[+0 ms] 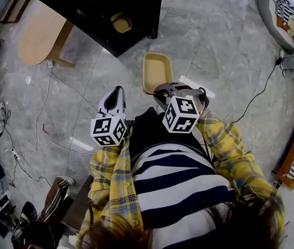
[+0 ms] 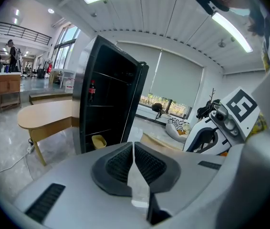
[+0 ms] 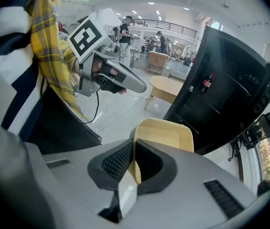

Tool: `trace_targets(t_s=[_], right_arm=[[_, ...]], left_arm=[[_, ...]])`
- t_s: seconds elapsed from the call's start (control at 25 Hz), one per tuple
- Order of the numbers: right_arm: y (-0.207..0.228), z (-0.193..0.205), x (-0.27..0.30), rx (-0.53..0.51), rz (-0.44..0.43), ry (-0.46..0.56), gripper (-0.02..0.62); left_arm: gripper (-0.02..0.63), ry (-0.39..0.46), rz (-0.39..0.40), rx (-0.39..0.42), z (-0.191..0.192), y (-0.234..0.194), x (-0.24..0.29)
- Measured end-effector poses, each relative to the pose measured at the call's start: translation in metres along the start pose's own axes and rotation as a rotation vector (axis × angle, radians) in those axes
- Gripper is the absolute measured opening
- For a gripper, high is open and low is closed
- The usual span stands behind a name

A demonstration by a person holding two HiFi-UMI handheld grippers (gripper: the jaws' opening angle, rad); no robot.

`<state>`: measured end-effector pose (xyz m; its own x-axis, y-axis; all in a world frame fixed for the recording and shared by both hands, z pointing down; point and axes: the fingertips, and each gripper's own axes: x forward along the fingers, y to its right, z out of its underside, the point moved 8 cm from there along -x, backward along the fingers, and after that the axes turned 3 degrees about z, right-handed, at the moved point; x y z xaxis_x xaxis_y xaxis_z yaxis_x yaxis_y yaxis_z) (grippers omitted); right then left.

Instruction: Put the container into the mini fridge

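Note:
A shallow beige container (image 1: 156, 71) hangs above the floor in front of me, and my right gripper (image 1: 163, 93) is shut on its near rim. In the right gripper view the rim sits pinched between the pads, with the container (image 3: 166, 133) stretching away toward the black mini fridge (image 3: 225, 92). The fridge (image 1: 100, 9) stands open ahead and to the left, with a small yellow cup (image 1: 121, 23) on its bottom shelf. My left gripper (image 1: 117, 91) is shut and holds nothing, left of the container. Its view shows the fridge (image 2: 109, 99) and the cup (image 2: 98, 140).
A rounded wooden table (image 1: 40, 35) stands left of the fridge. Cables (image 1: 43, 113) trail over the grey tiled floor at the left, and another cable (image 1: 258, 95) at the right. A bottle (image 2: 92, 90) stands on a fridge shelf. Furniture lines the right edge.

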<state>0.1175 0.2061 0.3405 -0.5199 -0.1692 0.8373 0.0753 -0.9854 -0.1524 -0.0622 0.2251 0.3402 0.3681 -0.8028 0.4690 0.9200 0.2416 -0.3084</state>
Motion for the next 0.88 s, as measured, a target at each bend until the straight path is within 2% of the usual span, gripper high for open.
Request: trace_targets(t_s=[0.2, 0.4, 0.56, 0.88], right_arm=[[0.027, 0.001, 0.016, -0.053, -0.012, -0.008, 0.041], [0.055, -0.010, 0.031, -0.070, -0.025, -0.006, 0.041], [0.080, -0.026, 0.040, -0.089, -0.001, -0.015, 0.041], [0.130, -0.057, 0.057, -0.127, 0.044, -0.035, 0.041]], left_arm=[[0.025, 0.016, -0.005, 0.008, -0.013, 0.007, 0.021], [0.025, 0.013, -0.001, 0.021, -0.022, -0.007, 0.039], [0.025, 0.015, 0.003, 0.024, -0.032, -0.027, 0.055], [0.025, 0.021, 0.057, 0.044, -0.061, -0.060, 0.088]])
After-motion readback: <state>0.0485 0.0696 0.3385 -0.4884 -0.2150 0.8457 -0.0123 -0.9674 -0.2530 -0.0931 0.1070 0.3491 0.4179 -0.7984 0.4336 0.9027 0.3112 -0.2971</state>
